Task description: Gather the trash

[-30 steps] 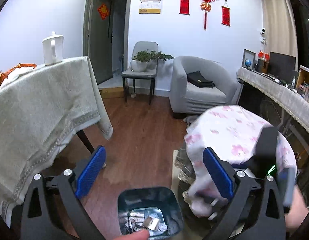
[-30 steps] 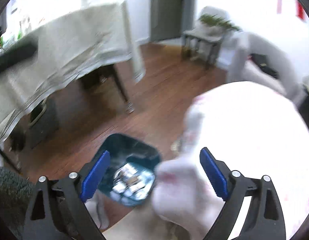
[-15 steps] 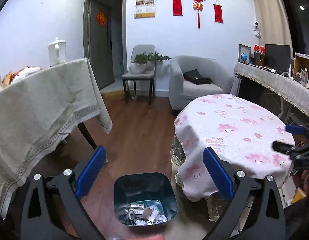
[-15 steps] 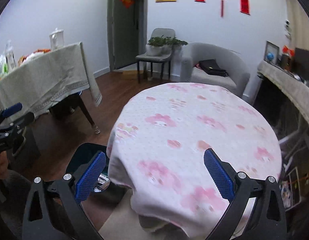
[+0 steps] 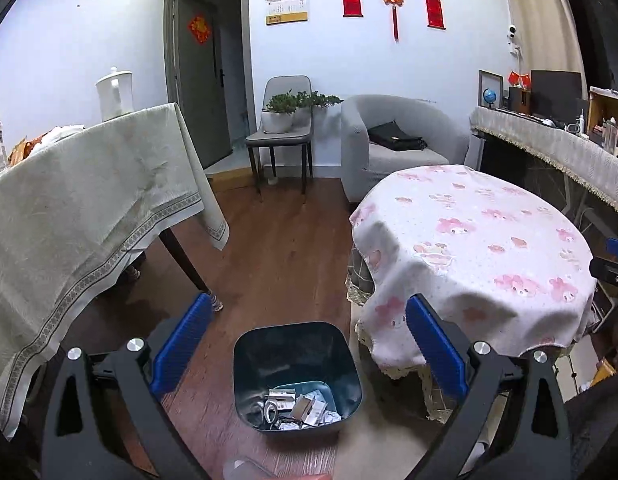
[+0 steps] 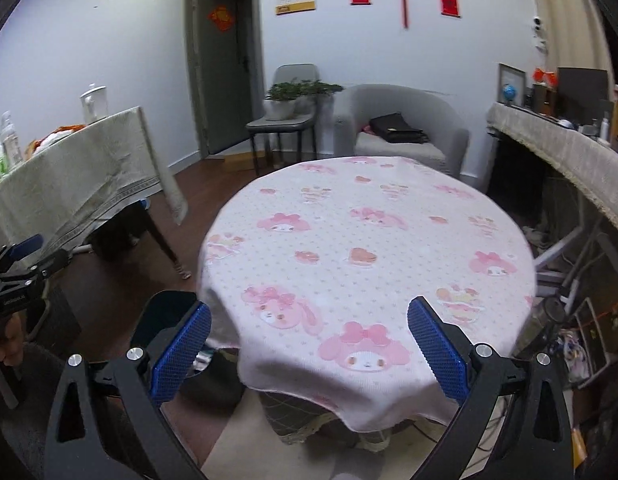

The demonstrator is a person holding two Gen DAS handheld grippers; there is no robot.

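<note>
The left claw (image 5: 305,344) is spread wide and carries nothing, pointing down over the dark bin (image 5: 297,376) on the floor at its 6 o'clock; crumpled wrappers and scraps (image 5: 297,406) lie in the bin's bottom. The right claw (image 6: 309,346) is likewise spread and bare, facing the round surface (image 6: 369,248) under its pink cartoon cloth, where no litter shows. The drop-off step looks finished. Next would call for finding more trash, perhaps on the cluttered surface (image 6: 77,176) at 9 o'clock, before closing on anything.
</note>
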